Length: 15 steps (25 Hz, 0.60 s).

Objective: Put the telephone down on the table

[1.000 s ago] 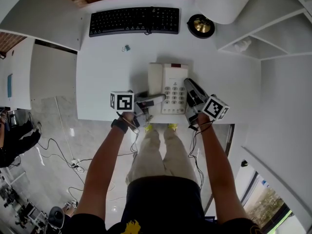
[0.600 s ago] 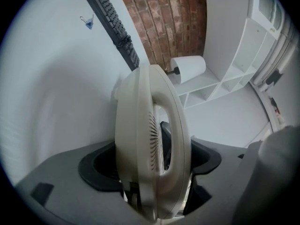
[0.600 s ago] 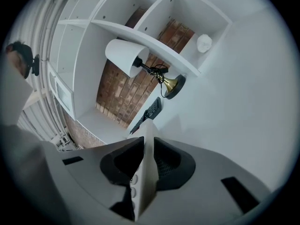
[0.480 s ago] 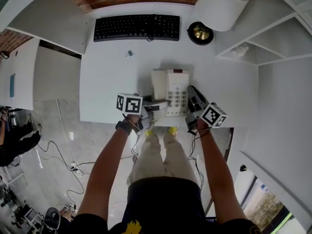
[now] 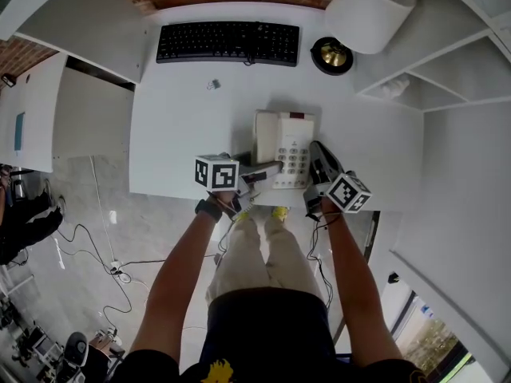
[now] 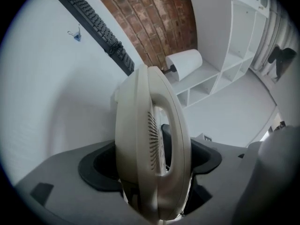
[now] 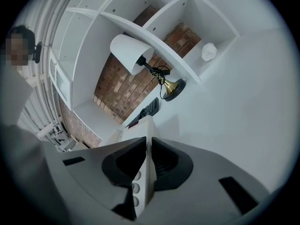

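**Telephone gripped from both sides at the table's near edge**

The cream telephone [image 5: 286, 146] sits at the near edge of the white table [image 5: 180, 126], with its keypad facing up and its handset [image 5: 264, 138] along its left side. The left gripper [image 5: 271, 167] reaches in from the left. Its own view shows the dark pads clamped on either side of the handset's lower end. The right gripper [image 5: 314, 150] comes in from the right, and its jaws have just been closing. The thin right edge of the telephone, next to the buttons, is pinched between them. From above, the telephone looks to be resting on the table, though it may be raised slightly. A black keyboard [image 5: 227, 42] lies at the far edge, with a small binder clip [image 5: 213, 84] just in front of it. A lamp [image 5: 333, 56] with a white shade stands at the far right.
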Each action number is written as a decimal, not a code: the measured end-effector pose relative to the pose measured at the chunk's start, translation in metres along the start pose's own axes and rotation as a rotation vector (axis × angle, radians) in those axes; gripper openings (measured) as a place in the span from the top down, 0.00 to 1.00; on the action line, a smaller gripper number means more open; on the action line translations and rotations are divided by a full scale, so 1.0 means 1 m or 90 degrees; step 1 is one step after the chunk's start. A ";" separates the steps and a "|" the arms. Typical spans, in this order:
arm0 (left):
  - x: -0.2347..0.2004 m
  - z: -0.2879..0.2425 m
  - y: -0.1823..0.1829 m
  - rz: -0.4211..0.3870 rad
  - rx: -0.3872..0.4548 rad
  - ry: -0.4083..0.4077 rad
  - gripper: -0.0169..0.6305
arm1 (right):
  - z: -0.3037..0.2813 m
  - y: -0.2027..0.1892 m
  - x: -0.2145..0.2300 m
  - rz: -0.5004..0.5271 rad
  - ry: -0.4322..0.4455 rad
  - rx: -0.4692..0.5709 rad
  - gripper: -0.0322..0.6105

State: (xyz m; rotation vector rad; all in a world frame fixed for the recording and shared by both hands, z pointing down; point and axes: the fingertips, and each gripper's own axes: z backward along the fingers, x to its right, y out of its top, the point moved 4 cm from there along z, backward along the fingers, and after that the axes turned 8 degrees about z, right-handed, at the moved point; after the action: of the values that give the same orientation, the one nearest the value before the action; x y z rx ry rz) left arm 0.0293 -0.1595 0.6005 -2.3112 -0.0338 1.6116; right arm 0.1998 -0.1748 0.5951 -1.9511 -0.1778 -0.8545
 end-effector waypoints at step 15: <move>0.002 -0.008 0.011 -0.041 0.057 0.022 0.31 | -0.006 0.008 0.005 0.081 -0.006 -0.013 0.91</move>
State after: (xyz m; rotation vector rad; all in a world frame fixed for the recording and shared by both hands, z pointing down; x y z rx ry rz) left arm 0.0357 -0.1718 0.5980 -2.2460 -0.0276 1.5110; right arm 0.2045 -0.1849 0.5938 -1.9628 -0.0494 -0.7662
